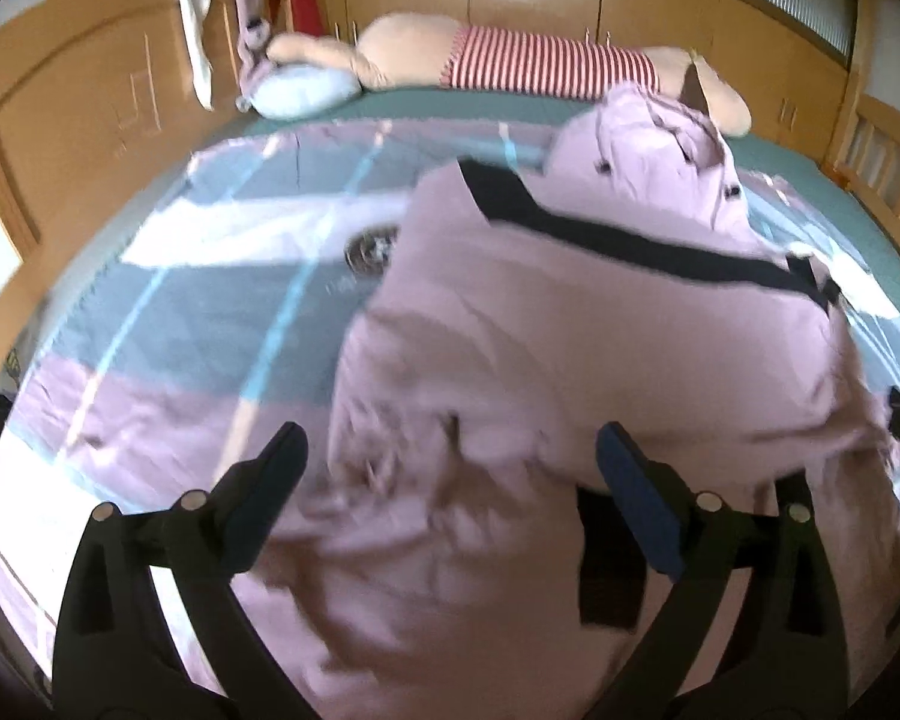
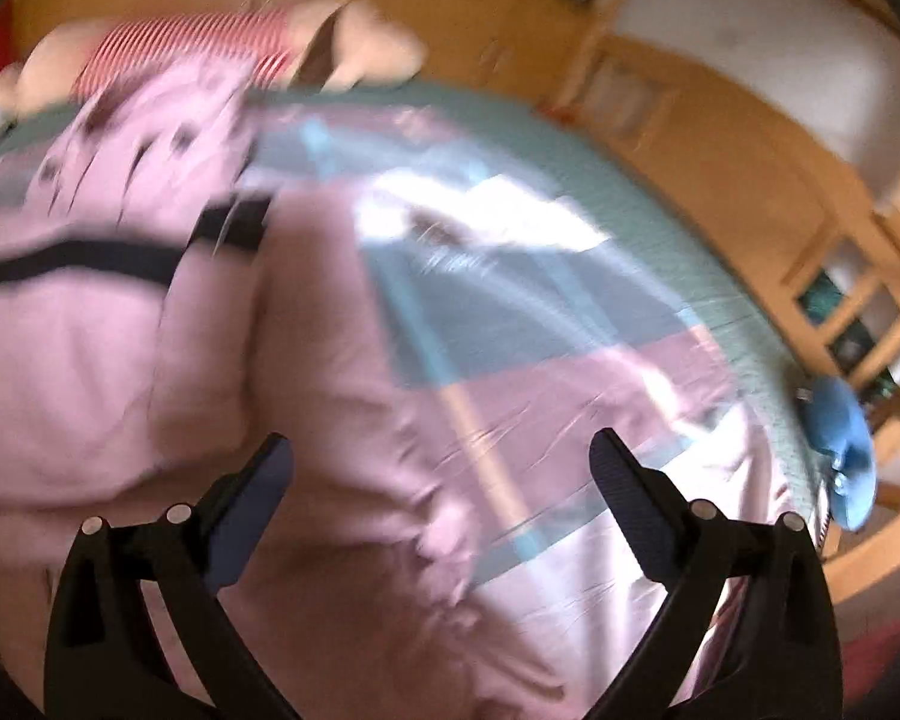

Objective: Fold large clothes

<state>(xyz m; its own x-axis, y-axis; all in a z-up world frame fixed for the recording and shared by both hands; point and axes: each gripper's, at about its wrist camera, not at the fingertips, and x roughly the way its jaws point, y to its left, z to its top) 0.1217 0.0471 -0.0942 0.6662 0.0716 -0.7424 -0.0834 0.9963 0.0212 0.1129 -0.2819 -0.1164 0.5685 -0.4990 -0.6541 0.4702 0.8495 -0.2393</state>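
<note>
Through the left wrist camera I see my left gripper with its jaws spread wide and nothing between them, poised above a pink garment with a black band across it. The garment lies rumpled on the bed, over a bedspread of pink, grey and white blocks with thin blue lines. Its buttoned upper part lies toward the far side of the bed. Beyond it a large plush toy in a red-and-white striped top stretches along the wooden wall panelling, with a pale blue cushion beside its end. At the right edge a dark tip pokes in; I take it for my other gripper but cannot tell.

The right wrist view is badly smeared. My right gripper also stands wide open, holding nothing. The pink garment fills the left half under the left finger, the bedspread the right. A blue object sits off the bed's right edge.
</note>
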